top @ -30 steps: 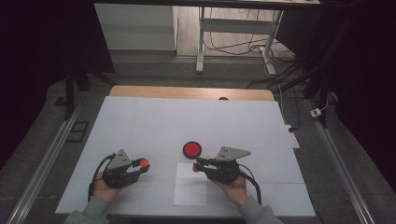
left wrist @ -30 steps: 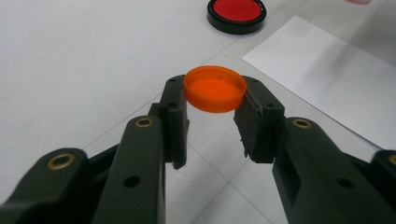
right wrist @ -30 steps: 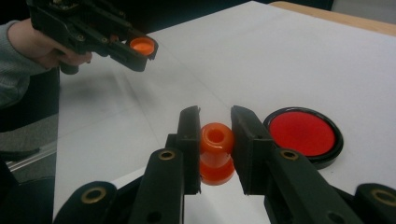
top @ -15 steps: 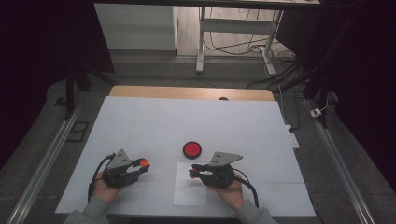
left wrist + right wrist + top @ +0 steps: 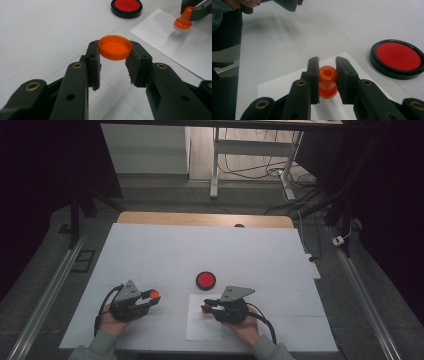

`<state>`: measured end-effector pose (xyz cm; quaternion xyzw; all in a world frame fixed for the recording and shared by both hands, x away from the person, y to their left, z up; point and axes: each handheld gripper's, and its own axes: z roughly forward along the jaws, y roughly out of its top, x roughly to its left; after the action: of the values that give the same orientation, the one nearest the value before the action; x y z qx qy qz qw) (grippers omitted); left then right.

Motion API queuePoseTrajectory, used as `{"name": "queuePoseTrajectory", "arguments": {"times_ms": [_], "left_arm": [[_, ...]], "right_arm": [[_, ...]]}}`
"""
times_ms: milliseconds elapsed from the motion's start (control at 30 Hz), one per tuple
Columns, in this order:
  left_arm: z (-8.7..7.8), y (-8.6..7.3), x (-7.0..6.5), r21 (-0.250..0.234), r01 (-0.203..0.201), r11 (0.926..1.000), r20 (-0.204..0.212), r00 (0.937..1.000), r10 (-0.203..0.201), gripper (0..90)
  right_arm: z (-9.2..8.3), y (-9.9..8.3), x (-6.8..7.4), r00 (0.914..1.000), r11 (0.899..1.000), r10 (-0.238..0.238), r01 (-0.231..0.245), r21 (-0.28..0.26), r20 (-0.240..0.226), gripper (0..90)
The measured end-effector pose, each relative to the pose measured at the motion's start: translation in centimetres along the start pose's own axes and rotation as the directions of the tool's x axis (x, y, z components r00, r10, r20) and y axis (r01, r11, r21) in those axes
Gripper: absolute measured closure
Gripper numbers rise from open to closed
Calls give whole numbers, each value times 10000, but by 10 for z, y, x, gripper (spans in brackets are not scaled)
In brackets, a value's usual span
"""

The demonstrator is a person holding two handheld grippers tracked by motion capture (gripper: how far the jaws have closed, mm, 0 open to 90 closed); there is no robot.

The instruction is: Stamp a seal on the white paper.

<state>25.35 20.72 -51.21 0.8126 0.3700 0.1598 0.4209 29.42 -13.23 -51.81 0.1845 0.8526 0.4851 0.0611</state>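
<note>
My left gripper (image 5: 113, 58) is shut on a round orange cap (image 5: 115, 47), which it holds by the rim just above the white table; from above, the left gripper (image 5: 151, 296) and cap (image 5: 154, 293) sit at the near left. My right gripper (image 5: 327, 72) is shut on an orange stamp (image 5: 327, 81), handle between the pads. The stamp (image 5: 183, 21) points down at a white paper sheet (image 5: 180, 47); whether it touches I cannot tell. From above, the right gripper (image 5: 205, 308) is over the paper (image 5: 204, 325).
A red ink pad (image 5: 205, 280) in a round black case lies open just beyond the paper, also seen as the ink pad (image 5: 399, 58) to the right of my right gripper. The white table top (image 5: 210, 250) stretches away behind it to a wooden edge.
My right gripper with the stamp has drawn back a little from the ink pad, toward the person and over the paper. The left gripper and cap have stayed put.
</note>
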Motion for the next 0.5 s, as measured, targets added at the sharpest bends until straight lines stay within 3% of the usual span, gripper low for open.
{"name": "queuePoseTrajectory", "arguments": {"times_ms": [500], "left_arm": [[0, 0, 0, 28, -24, 10000, 4, 10000, 24, 645]], "right_arm": [[3, -5, -1, 10000, 9999, -37, 37, 117, 28, 727]]}}
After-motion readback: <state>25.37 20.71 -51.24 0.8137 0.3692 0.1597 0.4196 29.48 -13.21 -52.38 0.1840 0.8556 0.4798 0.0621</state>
